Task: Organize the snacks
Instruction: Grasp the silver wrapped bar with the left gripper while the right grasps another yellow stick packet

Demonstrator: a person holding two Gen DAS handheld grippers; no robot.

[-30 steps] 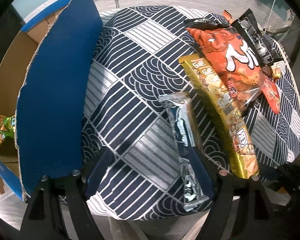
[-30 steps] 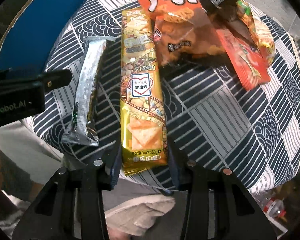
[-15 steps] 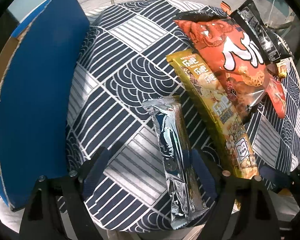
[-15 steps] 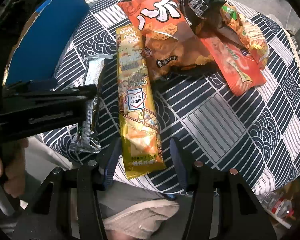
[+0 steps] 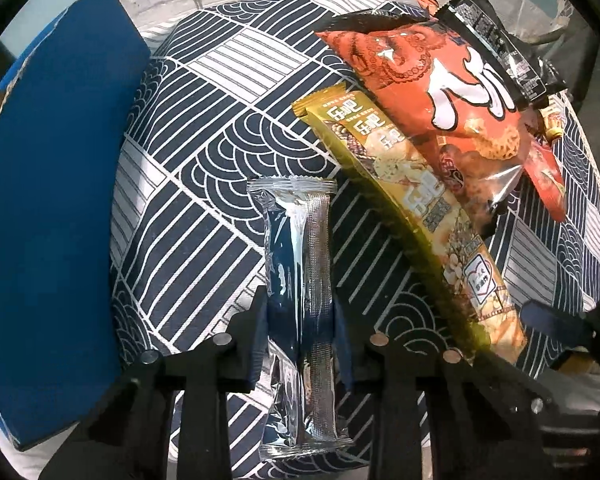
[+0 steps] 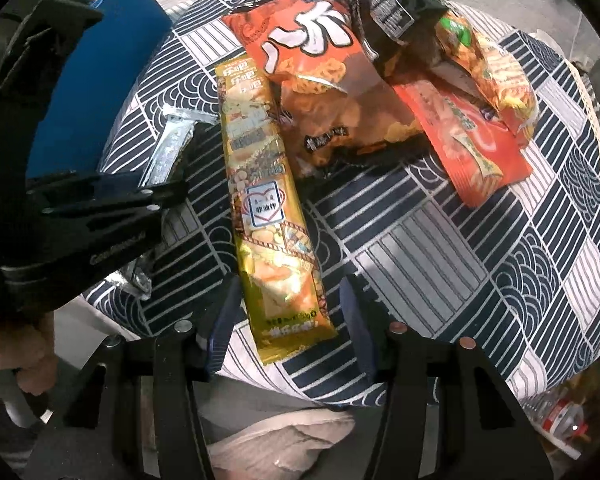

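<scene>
Silver snack bar (image 5: 300, 276) clamped in left tool (image 5: 300, 320), gold packet (image 6: 268, 216) between right tool's (image 6: 288, 316) spread fingers

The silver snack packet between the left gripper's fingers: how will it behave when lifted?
The silver snack packet looks thin and crinkled, so probably light. Its long ends overhang the left gripper, so they may droop. The shiny foil could slip.

Both grippers are matte black plastic with angular, ribbed arms. The left gripper (image 5: 300, 320) carries dark blue finger pads and round silver screws; its side bears pale lettering, too blurred to read. The right gripper (image 6: 288, 312) has blue pads and coppery screws. A bare-skinned hand (image 6: 16, 356) wraps a white handle.
</scene>
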